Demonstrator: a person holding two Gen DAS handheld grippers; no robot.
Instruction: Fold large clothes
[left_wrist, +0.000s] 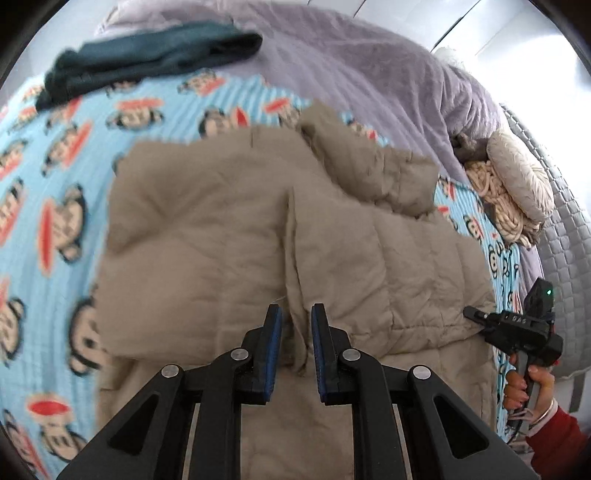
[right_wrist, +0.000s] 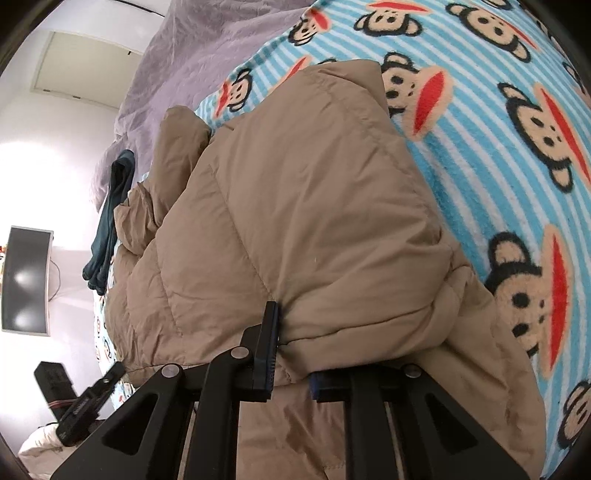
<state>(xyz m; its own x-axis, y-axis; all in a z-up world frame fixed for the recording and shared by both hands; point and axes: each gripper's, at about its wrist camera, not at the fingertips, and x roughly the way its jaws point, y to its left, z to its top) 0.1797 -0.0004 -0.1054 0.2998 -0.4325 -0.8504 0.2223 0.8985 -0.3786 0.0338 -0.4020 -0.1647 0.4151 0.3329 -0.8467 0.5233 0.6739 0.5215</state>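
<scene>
Tan puffer jacket lies spread on monkey-print blanket, straight ahead of both tongs. Left gripper pinched on a raised fold of jacket fabric btwn its 2 blue pads. Right gripper clamped on jacket's bulky folded edge. Dark teal garment far beyond left tongs, well apart from jacket

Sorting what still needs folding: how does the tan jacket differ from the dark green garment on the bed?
The tan jacket is puffy and quilted; the green garment looks thin and flat. The jacket is far bulkier. It lies near, pinched by the left gripper and right gripper; the green garment lies beyond it, untouched. Both rest on the monkey blanket.
</scene>
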